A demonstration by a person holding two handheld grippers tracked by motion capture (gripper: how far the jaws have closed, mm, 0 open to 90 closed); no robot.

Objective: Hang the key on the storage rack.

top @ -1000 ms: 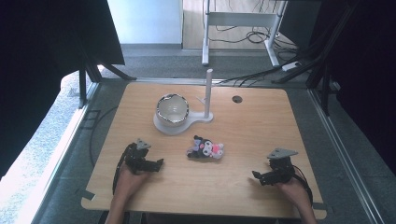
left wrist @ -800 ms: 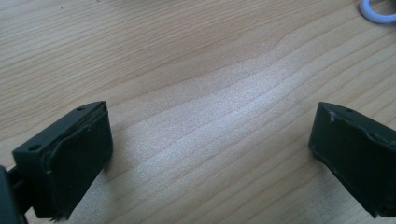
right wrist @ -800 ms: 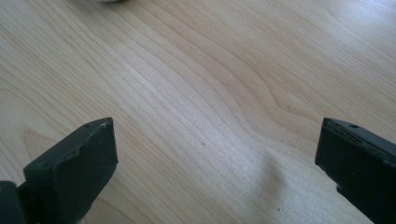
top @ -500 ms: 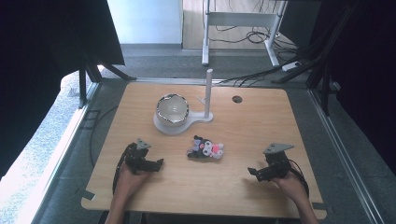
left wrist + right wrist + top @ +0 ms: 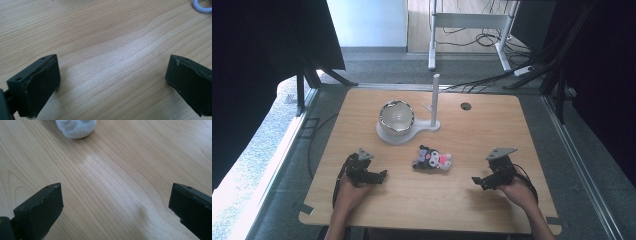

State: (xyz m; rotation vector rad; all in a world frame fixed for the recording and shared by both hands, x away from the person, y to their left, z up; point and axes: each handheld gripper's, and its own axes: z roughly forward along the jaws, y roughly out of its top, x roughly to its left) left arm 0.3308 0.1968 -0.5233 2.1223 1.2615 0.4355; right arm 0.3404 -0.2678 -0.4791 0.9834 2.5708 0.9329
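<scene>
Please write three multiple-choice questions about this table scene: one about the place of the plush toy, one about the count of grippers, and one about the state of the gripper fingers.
1. Where does the plush toy lie?
A. On the table between the two grippers
B. Inside the bowl
C. On the floor

2. How many hand-held grippers are over the table?
A. One
B. Two
C. Three

3. In what state are the fingers of both grippers?
A. Shut on the toy
B. Shut on nothing
C. Open, holding nothing

Answers:
1. A: the high view shows it on the wood between the left gripper and the right gripper, in front of the bowl.
2. B: one is in each hand.
3. C: each gripper view shows two fingers wide apart with bare wood between them.
</scene>
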